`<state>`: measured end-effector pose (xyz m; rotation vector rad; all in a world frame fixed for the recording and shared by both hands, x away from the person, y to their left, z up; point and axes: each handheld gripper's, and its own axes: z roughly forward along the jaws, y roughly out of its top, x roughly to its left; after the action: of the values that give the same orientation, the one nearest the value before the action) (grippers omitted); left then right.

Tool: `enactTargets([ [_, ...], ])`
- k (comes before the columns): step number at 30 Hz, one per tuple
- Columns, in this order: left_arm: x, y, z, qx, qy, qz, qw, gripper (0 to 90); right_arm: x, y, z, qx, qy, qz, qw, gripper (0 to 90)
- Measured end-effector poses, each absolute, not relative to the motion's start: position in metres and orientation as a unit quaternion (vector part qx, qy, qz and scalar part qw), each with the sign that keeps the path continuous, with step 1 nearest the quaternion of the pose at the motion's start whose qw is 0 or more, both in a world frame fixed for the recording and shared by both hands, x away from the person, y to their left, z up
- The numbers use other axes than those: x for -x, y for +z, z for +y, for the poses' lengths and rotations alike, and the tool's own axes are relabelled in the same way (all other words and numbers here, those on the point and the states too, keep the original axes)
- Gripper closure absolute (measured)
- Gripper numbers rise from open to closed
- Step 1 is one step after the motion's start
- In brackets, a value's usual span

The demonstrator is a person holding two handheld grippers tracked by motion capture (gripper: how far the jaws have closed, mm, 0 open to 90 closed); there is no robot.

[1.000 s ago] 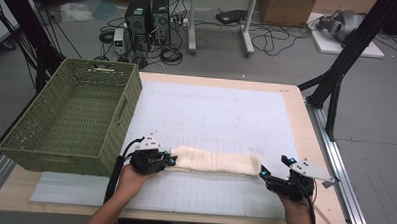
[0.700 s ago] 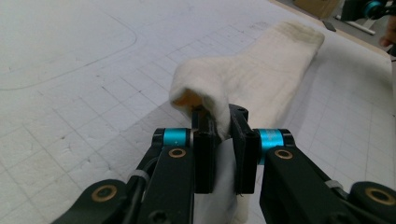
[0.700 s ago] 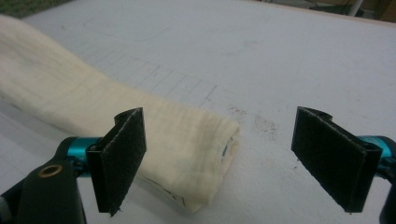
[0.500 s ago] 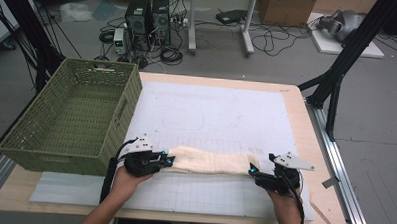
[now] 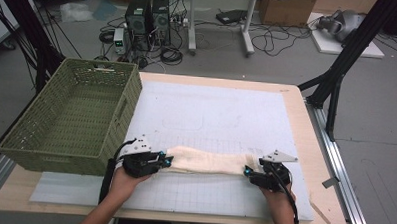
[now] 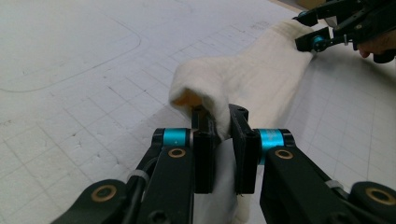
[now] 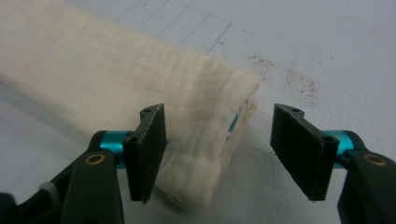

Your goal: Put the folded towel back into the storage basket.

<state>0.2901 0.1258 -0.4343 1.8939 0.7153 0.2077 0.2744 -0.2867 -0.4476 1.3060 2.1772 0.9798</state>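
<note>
A cream folded towel lies as a long strip across the front of the white gridded mat. My left gripper is shut on the towel's left end; in the left gripper view the cloth is pinched between the two jaws of the left gripper. My right gripper is at the towel's right end. In the right gripper view the right gripper stands open, its jaws on either side of the towel's folded end, with a gap on the right side.
A green woven basket stands at the left, its wall just beside my left hand. The wooden table edge runs along the right. Beyond the table are floor, cables and computer towers.
My right gripper has moved left to the towel's right end. The left gripper stayed shut on the left end, shifting slightly left.
</note>
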Motion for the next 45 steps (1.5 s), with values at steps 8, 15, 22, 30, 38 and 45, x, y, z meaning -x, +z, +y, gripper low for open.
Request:
enactTargets([
  [8, -0.288, -0.434, 0.125, -0.797, 0.096, 0.291, 0.52, 80.9, -0.273, -0.449, -0.289, -0.474, 0.382, 0.778, 0.16, 64.4],
  [15, -0.287, -0.434, 0.124, -0.799, 0.1, 0.286, 0.519, 80.9, -0.273, -0.448, -0.288, -0.481, 0.384, 0.775, 0.143, 80.3],
  [22, -0.286, -0.431, 0.127, -0.793, 0.106, 0.284, 0.529, 80.9, -0.272, -0.445, -0.286, -0.45, 0.381, 0.792, 0.162, 81.2],
  [30, -0.285, -0.421, 0.136, -0.772, 0.121, 0.28, 0.558, 81.0, -0.265, -0.431, -0.289, -0.387, 0.426, 0.792, 0.203, 81.1],
  [38, -0.28, -0.412, 0.139, -0.765, 0.129, 0.268, 0.572, 80.9, -0.267, -0.427, -0.291, -0.374, 0.445, 0.785, 0.212, 80.9],
  [45, -0.275, -0.404, 0.147, -0.757, 0.141, 0.271, 0.578, 81.0, -0.268, -0.421, -0.287, -0.36, 0.462, 0.779, 0.224, 80.9],
])
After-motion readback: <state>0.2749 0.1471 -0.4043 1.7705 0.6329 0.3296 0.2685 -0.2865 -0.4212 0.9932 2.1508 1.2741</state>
